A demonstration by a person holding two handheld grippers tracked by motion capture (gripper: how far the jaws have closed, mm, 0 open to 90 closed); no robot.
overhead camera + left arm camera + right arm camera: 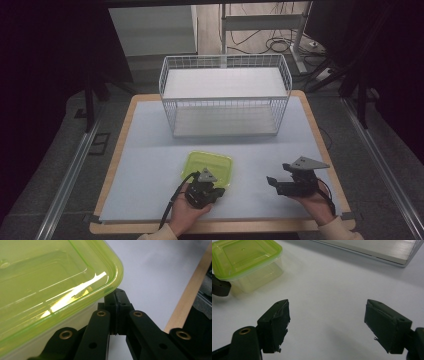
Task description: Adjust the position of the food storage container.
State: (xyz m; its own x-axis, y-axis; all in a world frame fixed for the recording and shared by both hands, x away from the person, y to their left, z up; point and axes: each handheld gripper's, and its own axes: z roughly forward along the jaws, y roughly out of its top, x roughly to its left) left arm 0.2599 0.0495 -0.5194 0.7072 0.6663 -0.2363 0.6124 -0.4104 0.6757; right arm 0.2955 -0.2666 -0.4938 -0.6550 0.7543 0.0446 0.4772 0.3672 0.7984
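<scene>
My left gripper point(212, 187) had its jaws pressed fully together with nothing between them, the tips tucked just under the near rim of the green-lidded container point(208, 168). My right gripper point(325, 325) hung well off to the right, jaws spread wide over bare tabletop, gripping nothing.

The container stood upright near the table's front edge, lid up. It was close to square with rounded corners, so I could make out no clear long axis; from above it sat slightly skewed to the table's front edge.

Beneath lay a pale grey mat point(150, 165) over a wooden tabletop point(114, 165). Behind the container, well apart, stood a white wire basket point(225, 95), its long side across the table. Beyond that the room was dark, with cables point(280, 45) on the floor.
</scene>
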